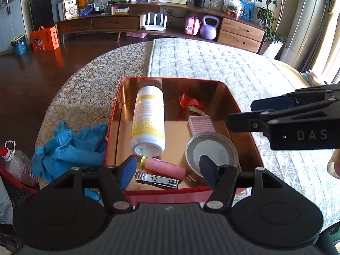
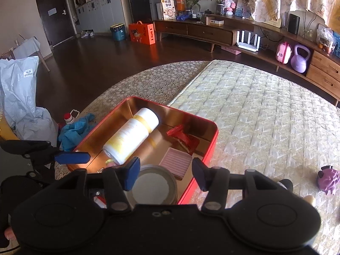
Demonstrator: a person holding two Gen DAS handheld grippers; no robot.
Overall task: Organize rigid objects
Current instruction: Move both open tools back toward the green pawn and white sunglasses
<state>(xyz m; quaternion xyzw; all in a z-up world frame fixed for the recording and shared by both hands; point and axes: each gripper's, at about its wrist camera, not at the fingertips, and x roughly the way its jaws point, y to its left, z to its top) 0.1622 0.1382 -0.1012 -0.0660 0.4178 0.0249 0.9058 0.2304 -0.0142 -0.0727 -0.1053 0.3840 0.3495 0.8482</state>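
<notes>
A red tin box (image 1: 244, 110) with a gold inside sits on the table; it also shows in the right wrist view (image 2: 212, 140). In it lie a white and yellow bottle (image 1: 148, 121) (image 2: 131, 136), a red wrapper (image 1: 191, 104) (image 2: 183, 139), a pink ridged block (image 1: 201, 124) (image 2: 175, 162), a round metal tin (image 1: 210, 150) (image 2: 155, 186), a pink tube (image 1: 165, 167) and a nail clipper (image 1: 157, 179). My left gripper (image 1: 169, 172) is open and empty over the box's near edge. My right gripper (image 2: 165, 174) is open and empty above the box's near right corner; it shows from the side in the left wrist view (image 1: 250, 114).
Blue gloves (image 1: 70, 146) (image 2: 74, 131) lie left of the box. A plastic bottle with a red cap (image 1: 12, 161) stands in a red basket. A purple toy (image 2: 328, 178) lies on the quilted cloth at right. A grey bag (image 2: 21, 97) stands beyond the table's left edge.
</notes>
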